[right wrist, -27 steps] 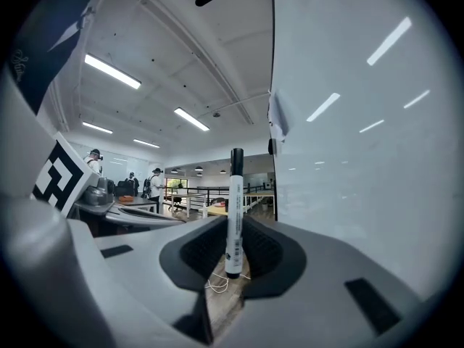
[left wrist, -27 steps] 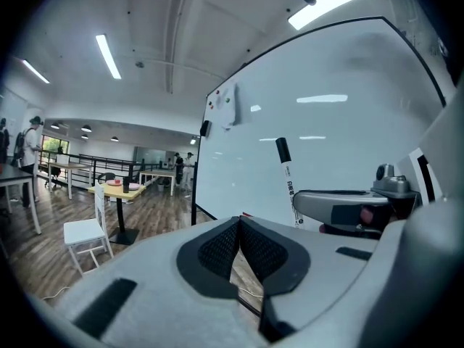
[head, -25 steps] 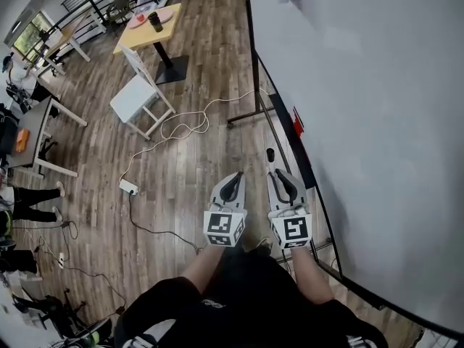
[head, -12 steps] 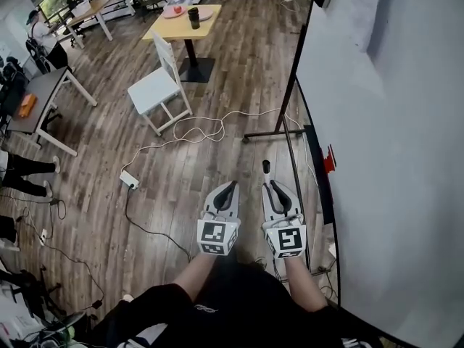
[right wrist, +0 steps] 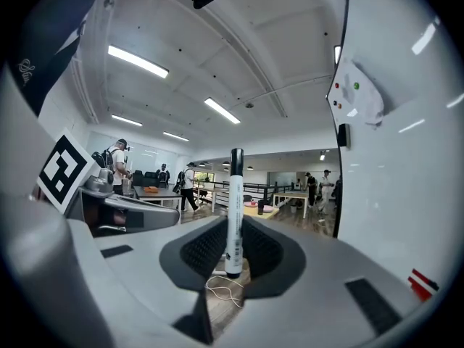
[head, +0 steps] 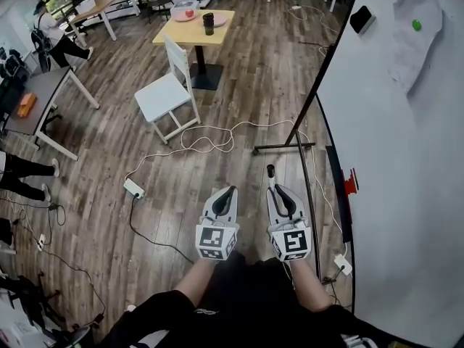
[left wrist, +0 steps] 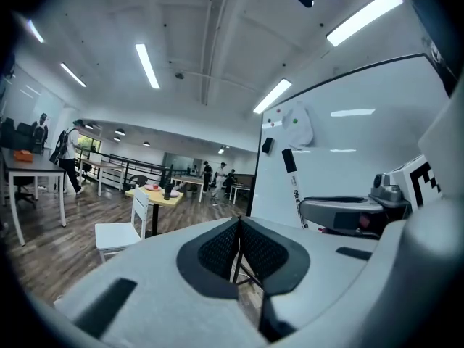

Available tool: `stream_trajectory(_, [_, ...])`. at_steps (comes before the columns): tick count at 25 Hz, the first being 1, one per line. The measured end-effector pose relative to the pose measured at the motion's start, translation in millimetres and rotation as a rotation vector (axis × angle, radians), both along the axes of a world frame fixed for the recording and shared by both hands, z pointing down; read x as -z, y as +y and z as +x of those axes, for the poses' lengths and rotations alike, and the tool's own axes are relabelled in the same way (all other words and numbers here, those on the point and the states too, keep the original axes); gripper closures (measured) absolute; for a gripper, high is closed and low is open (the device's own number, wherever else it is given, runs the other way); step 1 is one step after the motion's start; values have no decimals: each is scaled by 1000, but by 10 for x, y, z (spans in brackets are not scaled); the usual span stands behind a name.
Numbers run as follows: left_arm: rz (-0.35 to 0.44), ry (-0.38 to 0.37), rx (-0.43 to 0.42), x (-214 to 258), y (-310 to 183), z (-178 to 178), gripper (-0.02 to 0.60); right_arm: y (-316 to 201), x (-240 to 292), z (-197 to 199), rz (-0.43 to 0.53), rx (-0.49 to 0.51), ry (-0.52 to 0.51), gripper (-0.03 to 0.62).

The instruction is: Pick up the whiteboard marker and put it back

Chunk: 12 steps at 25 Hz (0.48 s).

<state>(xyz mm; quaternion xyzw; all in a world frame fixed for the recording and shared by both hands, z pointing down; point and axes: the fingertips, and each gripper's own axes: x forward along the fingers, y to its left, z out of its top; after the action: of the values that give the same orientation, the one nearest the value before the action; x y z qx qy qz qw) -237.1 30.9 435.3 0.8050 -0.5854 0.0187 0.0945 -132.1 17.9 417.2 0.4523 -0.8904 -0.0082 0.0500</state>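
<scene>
At the far left of the head view, a grey desk carries a small orange object. Further right, a white wooden chair stands beside a square yellow table with a dark cup on it. A white power strip lies on the wooden plank floor, and a pale cable loops beyond it. The left gripper, grey with black ribbed pads, is clenched on nothing: its own view shows the pads pressed together. Just beside it, the right gripper is clamped on the white whiteboard marker, which stands upright between the pads in the right gripper view, black cap uppermost. Both grippers hang over the floor near the large white whiteboard at the right, whose lower ledge bears a small red object.
</scene>
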Motion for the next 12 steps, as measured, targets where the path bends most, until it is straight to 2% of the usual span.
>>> stream_trajectory(5, [-6,-3,-11,-11,-168,-255,574,-144,-1,-234,-16,5,22,537])
stream_trajectory(12, [-62,16,-63,-194,-519,-222,574,-521,-126,-251,-47,2,24,538])
